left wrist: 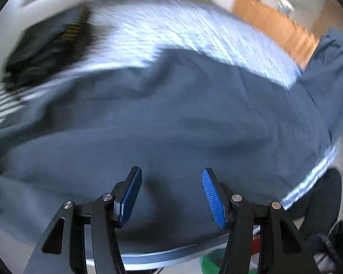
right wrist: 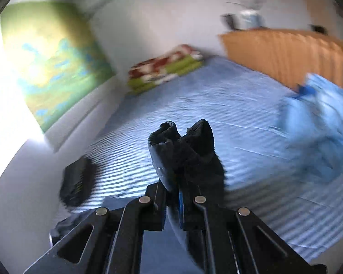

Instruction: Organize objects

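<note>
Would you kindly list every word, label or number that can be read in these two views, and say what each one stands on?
Nothing can be read in either view.
Yellow lettering on the black folded garment: there, but too blurred to read.
The same garment in the right wrist view: faint yellow marks, too small and blurred.
Green and red folded blanket: pattern only, no text visible.

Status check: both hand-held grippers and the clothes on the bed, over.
Left hand-held gripper open, over blue garment. Right hand-held gripper shut on dark cloth. Black folded item on bed, nothing blocking.
</note>
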Available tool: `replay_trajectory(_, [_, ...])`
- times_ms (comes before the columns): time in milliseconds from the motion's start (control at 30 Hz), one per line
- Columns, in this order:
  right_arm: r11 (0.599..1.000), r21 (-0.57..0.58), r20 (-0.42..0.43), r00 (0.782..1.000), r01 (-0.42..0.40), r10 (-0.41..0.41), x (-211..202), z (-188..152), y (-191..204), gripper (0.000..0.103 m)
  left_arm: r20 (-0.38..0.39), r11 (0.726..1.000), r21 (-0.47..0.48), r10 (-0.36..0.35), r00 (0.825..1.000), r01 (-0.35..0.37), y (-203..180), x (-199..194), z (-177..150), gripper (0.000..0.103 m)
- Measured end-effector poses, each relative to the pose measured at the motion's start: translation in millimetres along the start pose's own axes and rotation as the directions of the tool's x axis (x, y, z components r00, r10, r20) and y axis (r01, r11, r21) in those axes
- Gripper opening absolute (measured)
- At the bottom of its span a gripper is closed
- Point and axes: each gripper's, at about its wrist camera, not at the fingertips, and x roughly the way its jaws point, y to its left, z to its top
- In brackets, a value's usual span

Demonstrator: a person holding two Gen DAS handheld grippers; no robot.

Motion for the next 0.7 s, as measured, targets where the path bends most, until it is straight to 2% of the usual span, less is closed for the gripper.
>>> replay_trajectory(100, [0.991,-0.102,-0.042,0.996,-0.087,0.083,25.7,-5.0,72.1,0.007,0.071,0.995,-0.076,0.071,0.995,-0.066,52.3,-33.3,-0.8,0.059])
replay_trajectory(200, [0.963,-0.209,-0.109,0.983,-0.169,0.149,59.9,-25.3,150.1,0.007,0.109,0.981,-0.159,0.132,0.985,-0.114,102.6,-59.8,-10.4,0.059])
replay_trajectory(367, [0.908,-0.315,-0.226,0.951,-0.276,0.211,125.4,-89.6,264.9,0.007,0.117,0.949,-0.283,0.176,0.977,-0.137,182.6,-81.5,-30.5,0.059])
replay_trajectory(400, [0.897,-0.324,-0.268,0.938,-0.301,0.218,143.5,-109.0,288.3,0.007,0.116,0.945,-0.296,0.181,0.977,-0.140,194.2,-82.5,-33.8,0.059])
replay_trajectory(533, [0.856,-0.399,-0.360,0.915,-0.329,0.184,194.5,-185.6,356.6,0.007,0.104,0.933,-0.324,0.199,0.974,-0.156,226.1,-82.8,-47.9,0.059])
replay_trajectory(600, [0.829,-0.449,-0.391,0.908,-0.333,0.153,210.0,-227.8,378.4,0.007,0.102,0.930,-0.332,0.203,0.974,-0.159,237.2,-80.9,-52.6,0.059])
replay_trajectory(700, [0.824,-0.442,-0.471,0.873,-0.355,0.124,225.4,-271.1,388.5,0.007,0.117,0.928,-0.347,0.186,0.975,-0.136,243.7,-82.3,-58.4,0.059])
